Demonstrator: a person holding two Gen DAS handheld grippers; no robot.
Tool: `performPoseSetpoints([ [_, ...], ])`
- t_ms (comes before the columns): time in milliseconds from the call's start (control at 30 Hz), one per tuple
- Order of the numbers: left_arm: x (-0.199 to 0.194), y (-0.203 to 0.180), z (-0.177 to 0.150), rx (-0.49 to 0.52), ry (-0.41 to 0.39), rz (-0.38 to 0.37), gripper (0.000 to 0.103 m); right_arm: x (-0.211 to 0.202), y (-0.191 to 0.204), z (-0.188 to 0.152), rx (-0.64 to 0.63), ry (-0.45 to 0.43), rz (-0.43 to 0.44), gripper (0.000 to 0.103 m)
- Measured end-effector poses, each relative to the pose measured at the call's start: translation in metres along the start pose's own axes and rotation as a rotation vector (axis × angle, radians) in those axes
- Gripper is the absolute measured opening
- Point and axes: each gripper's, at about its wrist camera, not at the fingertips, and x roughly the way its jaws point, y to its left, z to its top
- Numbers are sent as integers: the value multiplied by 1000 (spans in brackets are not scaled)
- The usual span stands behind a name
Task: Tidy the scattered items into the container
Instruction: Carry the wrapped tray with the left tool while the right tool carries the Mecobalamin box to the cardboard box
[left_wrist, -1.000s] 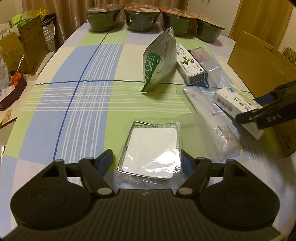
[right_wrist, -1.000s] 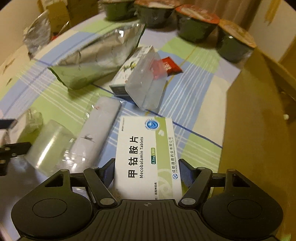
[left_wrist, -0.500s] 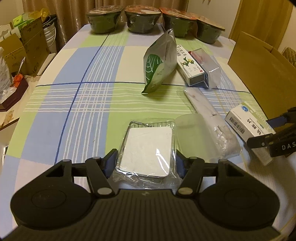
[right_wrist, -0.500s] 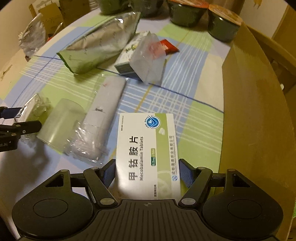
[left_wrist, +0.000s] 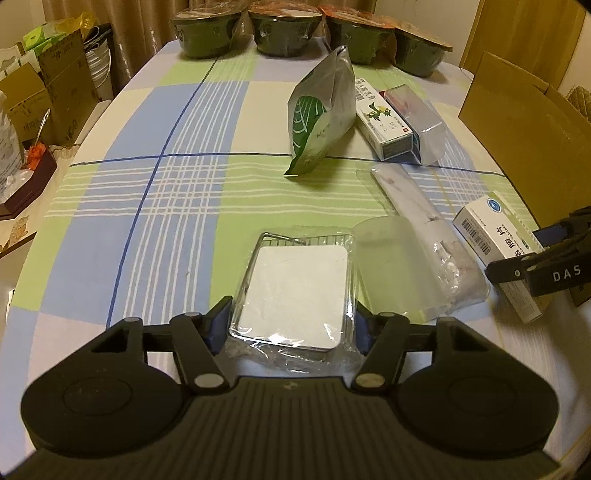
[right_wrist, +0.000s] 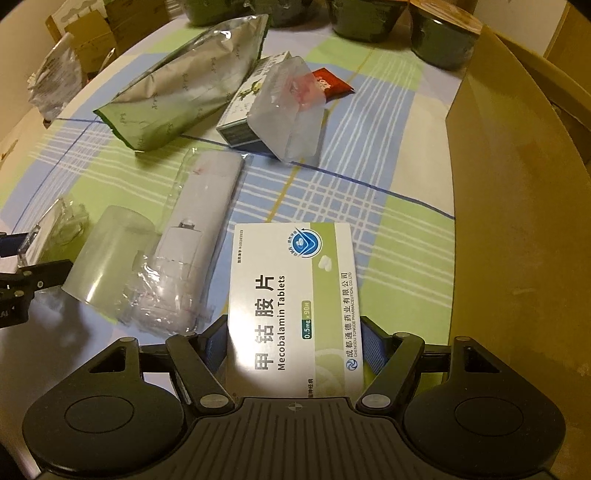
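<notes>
Two pairs of tongs are closed on items: the left tongs (left_wrist: 291, 325) on a wrapped wire tray (left_wrist: 295, 291), the right tongs (right_wrist: 293, 349) on a tablet box (right_wrist: 291, 295), held flat for carrying to the cardboard container (right_wrist: 517, 221) just right.

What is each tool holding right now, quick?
Left tool: closed on the plastic-wrapped wire tray.
Right tool: closed on the Mecobalamin tablet box.
</notes>
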Motion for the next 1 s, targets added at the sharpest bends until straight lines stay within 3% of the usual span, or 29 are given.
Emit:
performPoseSetpoints([
  [367,-16,8,1,-54,-89,34,56,-15,8,2,20,-92,39,73],
  [1000,-26,-5,4,-16,-77,39,56,-25,14,-7,11,-139,39,73],
])
